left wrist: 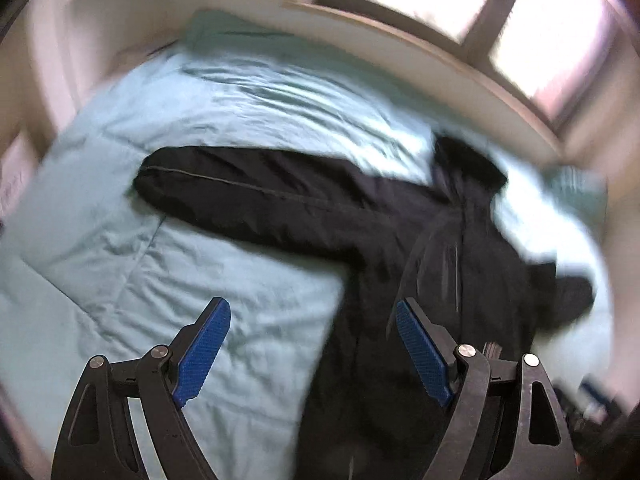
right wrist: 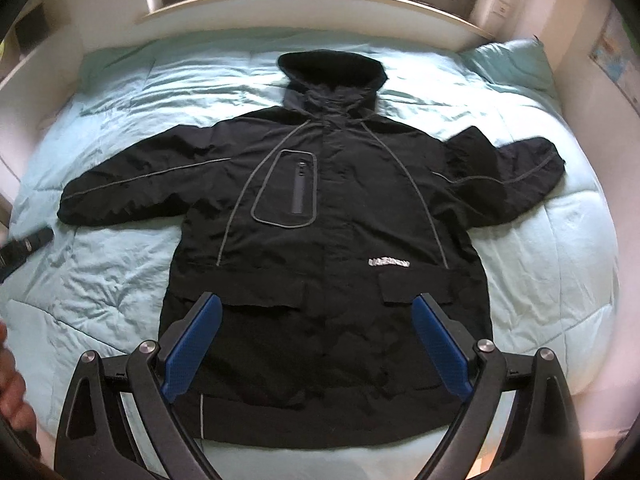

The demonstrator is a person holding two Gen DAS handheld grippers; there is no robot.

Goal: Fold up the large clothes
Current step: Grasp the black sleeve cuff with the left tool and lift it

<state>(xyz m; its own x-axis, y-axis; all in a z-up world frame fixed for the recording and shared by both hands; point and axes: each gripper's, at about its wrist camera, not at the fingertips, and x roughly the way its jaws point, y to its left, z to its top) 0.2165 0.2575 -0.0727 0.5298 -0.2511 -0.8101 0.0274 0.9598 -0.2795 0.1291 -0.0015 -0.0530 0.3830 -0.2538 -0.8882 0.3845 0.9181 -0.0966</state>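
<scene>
A large black hooded jacket [right wrist: 320, 232] with grey piping lies spread face up on the bed, hood [right wrist: 332, 76] toward the window, both sleeves out to the sides. My right gripper [right wrist: 318, 312] is open and empty, above the jacket's lower front. My left gripper [left wrist: 314, 320] is open and empty, above the jacket's left edge; the blurred left wrist view shows the jacket [left wrist: 400, 240] and its left sleeve [left wrist: 224, 184] stretching leftward. The left gripper's tip shows in the right wrist view at the far left [right wrist: 28, 246].
The bed carries a light teal quilt [right wrist: 120, 280]. A teal pillow [right wrist: 508, 64] lies at the back right. A window sill [right wrist: 312, 0] and window run behind the bed. White walls stand on both sides.
</scene>
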